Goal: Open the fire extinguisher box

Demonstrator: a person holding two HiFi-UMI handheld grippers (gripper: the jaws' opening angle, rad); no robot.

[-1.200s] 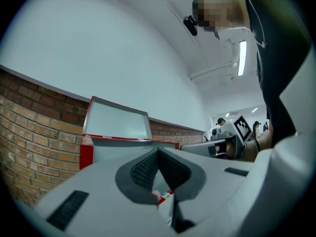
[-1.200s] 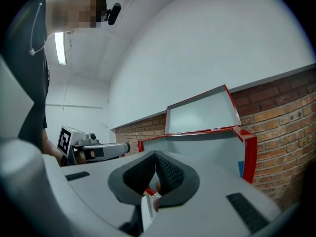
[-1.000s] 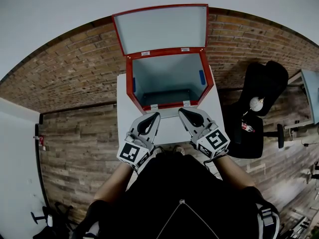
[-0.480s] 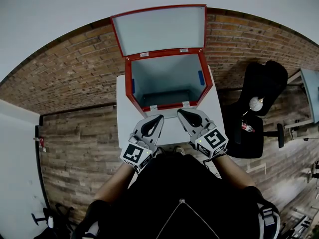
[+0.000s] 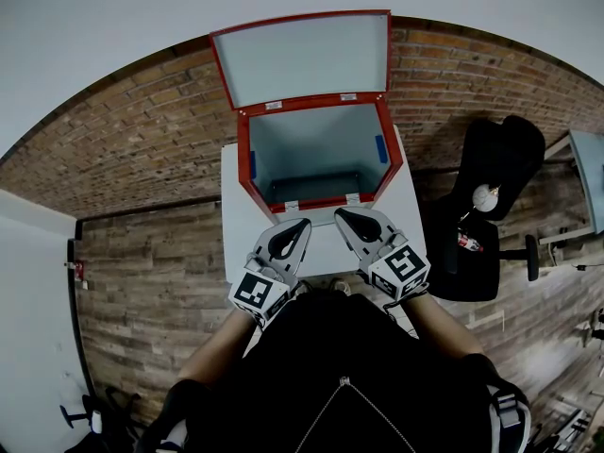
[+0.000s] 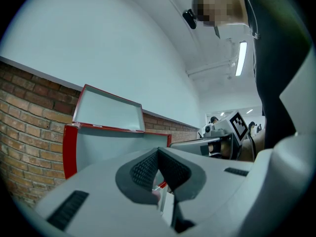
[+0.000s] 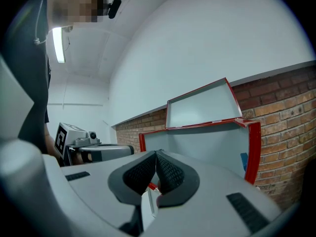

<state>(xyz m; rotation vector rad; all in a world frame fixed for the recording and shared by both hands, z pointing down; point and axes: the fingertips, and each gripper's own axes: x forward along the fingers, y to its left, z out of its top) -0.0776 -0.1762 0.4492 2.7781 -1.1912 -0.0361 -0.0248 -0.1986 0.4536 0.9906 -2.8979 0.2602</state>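
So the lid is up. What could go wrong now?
The lid stands upright with neither hand-held gripper on it, so it might drop shut. The left hand-held gripper and the right hand-held gripper, both shut and empty, sit close to the front edge of the red box. A bump there could shove the box on its narrow white stand.

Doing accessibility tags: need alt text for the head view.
Red fire extinguisher box sits open and empty on a white stand, lid raised. Just in front, the left gripper and right gripper point at it, jaws shut, holding nothing.
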